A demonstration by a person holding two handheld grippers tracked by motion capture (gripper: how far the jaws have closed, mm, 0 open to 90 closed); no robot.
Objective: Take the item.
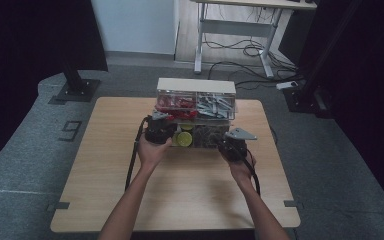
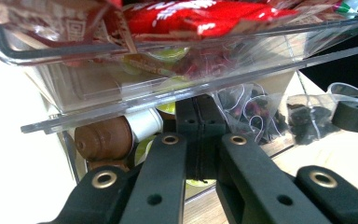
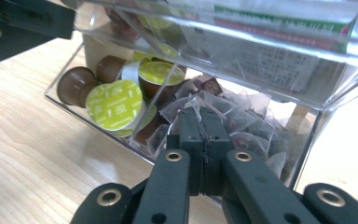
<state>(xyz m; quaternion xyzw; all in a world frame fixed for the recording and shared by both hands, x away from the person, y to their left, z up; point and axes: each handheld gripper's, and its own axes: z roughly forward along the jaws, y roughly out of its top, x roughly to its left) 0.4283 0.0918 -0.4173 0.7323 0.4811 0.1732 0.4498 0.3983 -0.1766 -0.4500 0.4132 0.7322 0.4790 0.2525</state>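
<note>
- High view: your left gripper (image 1: 161,128) and right gripper (image 1: 234,142) meet the clear organizer (image 1: 196,100) near the table's (image 1: 180,195) far edge.
- Left gripper view: jaws closed, empty, beside coffee capsules (image 2: 105,138).
- Right gripper view: jaws closed before tea bags (image 3: 256,126); next, open them.

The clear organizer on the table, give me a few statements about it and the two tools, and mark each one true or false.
1. The clear organizer has two levels. True.
2. Red packets lie in the lower level. False: they lie in the upper tray; the lower drawer holds capsules and tea bags.
3. The right tool has its jaws pressed together. True.
4. The lower level holds capsules with green lids. True.
5. The left tool is wide open. False: its jaws are closed against each other.
6. The organizer sits at the table's near edge. False: it sits at the far edge, away from the person.
</note>
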